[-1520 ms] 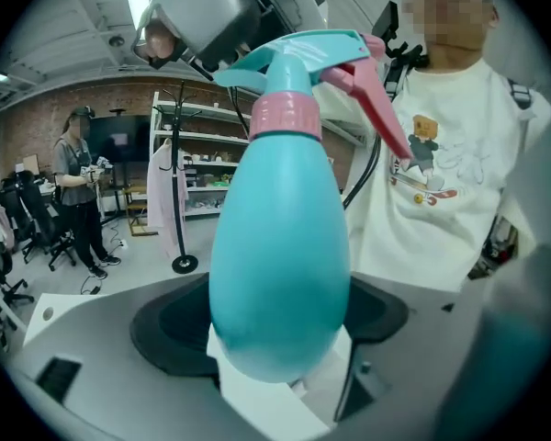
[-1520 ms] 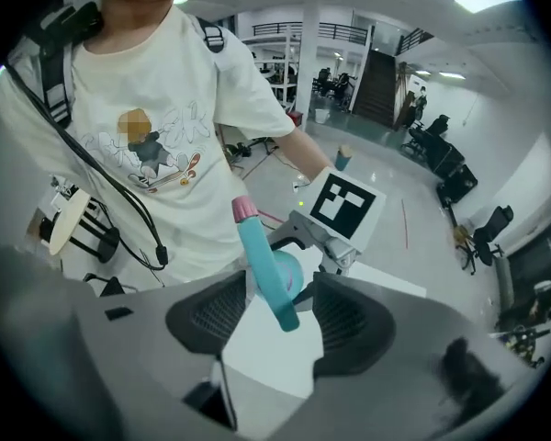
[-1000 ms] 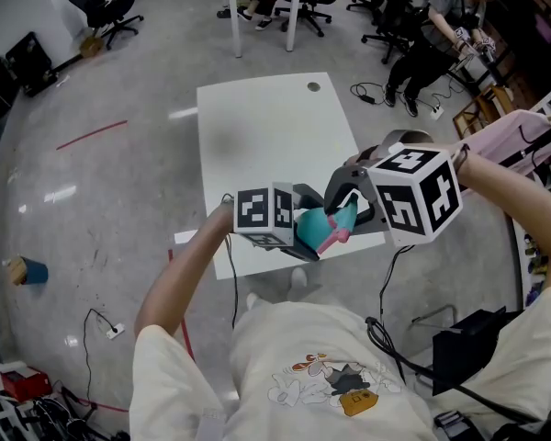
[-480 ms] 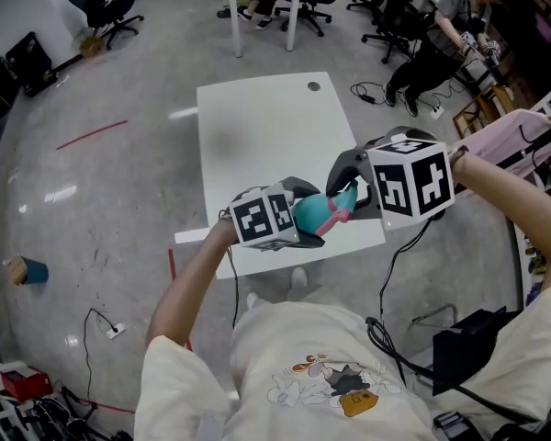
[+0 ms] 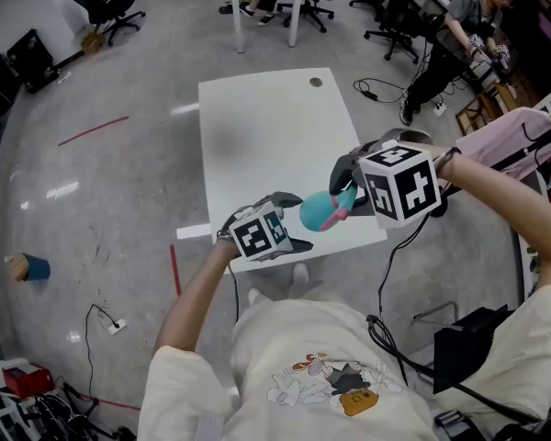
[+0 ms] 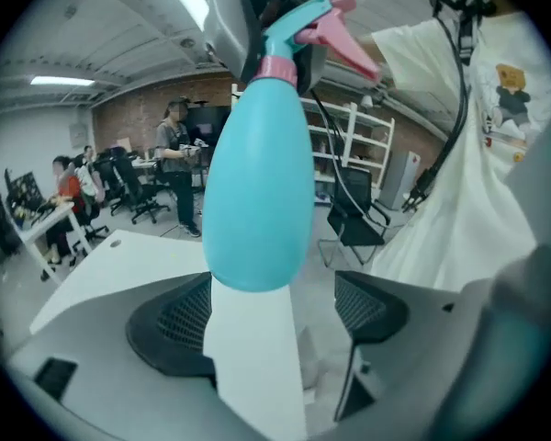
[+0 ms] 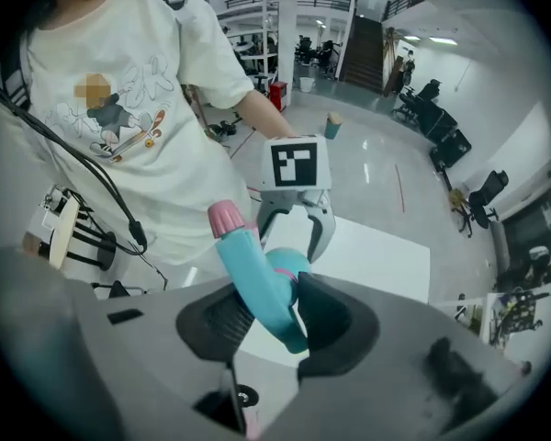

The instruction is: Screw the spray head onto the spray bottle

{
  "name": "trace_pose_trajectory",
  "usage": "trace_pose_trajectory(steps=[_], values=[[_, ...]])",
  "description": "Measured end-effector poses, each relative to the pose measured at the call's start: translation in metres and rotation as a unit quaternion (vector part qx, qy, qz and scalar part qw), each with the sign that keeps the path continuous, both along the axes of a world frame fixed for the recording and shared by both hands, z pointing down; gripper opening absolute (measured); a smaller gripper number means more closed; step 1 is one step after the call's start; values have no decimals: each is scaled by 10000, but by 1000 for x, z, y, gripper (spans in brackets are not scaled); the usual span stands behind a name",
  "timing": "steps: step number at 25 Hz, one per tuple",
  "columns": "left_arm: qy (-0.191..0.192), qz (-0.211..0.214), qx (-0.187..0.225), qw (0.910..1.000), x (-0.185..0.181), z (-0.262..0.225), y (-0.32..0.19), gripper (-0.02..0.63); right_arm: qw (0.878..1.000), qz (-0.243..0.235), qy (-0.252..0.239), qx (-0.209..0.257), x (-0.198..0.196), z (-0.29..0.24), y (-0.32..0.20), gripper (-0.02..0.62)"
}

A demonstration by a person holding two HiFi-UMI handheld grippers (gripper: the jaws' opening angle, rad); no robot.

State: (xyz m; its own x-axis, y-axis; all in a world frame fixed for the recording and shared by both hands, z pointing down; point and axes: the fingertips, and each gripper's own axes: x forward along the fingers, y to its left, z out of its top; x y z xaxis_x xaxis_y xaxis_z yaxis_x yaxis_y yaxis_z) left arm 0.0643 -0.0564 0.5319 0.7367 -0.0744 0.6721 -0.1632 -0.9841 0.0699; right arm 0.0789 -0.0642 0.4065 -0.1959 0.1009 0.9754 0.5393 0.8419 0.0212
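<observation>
Teal bottle is held in the air over the near edge of the table, lying roughly sideways btwn the two grippers in head view. Its head, teal w/ a pink nozzle and trigger, sits on the neck w/ a pink collar at the joint; can't tell how far it's threaded on. Right gripper is clamped on the head: in right gripper view both black pads press the teal part from either side, w/ the pink nozzle sticking up past them. Left gripper is at the bottle's base end w/ jaws spread wide. In left gripper view the rounded base hangs just beyond the pads w/ a clear gap on each side, so no grip. From right gripper view its pale fingers straddle the bottle's far end. Each gripper carries a marker cube: left cube, right cube. Person's forearms reach in from the bottom of head view, cream T-shirt below. Table is white w/ a small round hole near the far edge. Grey floor around it has a red line, a blue cup at left, cables, and office chairs and seated people in the bg
</observation>
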Motion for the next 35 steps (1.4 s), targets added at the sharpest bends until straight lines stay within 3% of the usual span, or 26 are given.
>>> trace_pose_trajectory(steps=[2, 6, 8, 11, 13, 22, 35], values=[[186, -579, -208, 9979, -5, 11, 5, 410, 9996, 276, 6, -42, 7, 15, -12, 132], [153, -1374, -198, 9902, -14, 35, 7, 382, 9958, 910, 109, -20, 14, 61, -47, 132], [219, -1988, -251, 9795, -26, 42, 0, 290, 9919, 1253, 206, -2, 9, 90, -65, 132], [253, -2934, -263, 9553, -52, 45, -12, 44, 9877, 1504, 382, 211, 2, 135, -90, 132], [345, -3186, -354, 9466, -59, 43, -15, 8, 9855, 1587, 462, 376, 1, 166, -106, 132], [128, -3157, -458, 9477, -62, 60, -15, 6, 9712, 2295, 602, 217, -15, 270, -141, 132], [182, -3090, -364, 9502, -61, 66, -27, 7, 9579, 2834, 461, 73, -22, 283, -154, 133]])
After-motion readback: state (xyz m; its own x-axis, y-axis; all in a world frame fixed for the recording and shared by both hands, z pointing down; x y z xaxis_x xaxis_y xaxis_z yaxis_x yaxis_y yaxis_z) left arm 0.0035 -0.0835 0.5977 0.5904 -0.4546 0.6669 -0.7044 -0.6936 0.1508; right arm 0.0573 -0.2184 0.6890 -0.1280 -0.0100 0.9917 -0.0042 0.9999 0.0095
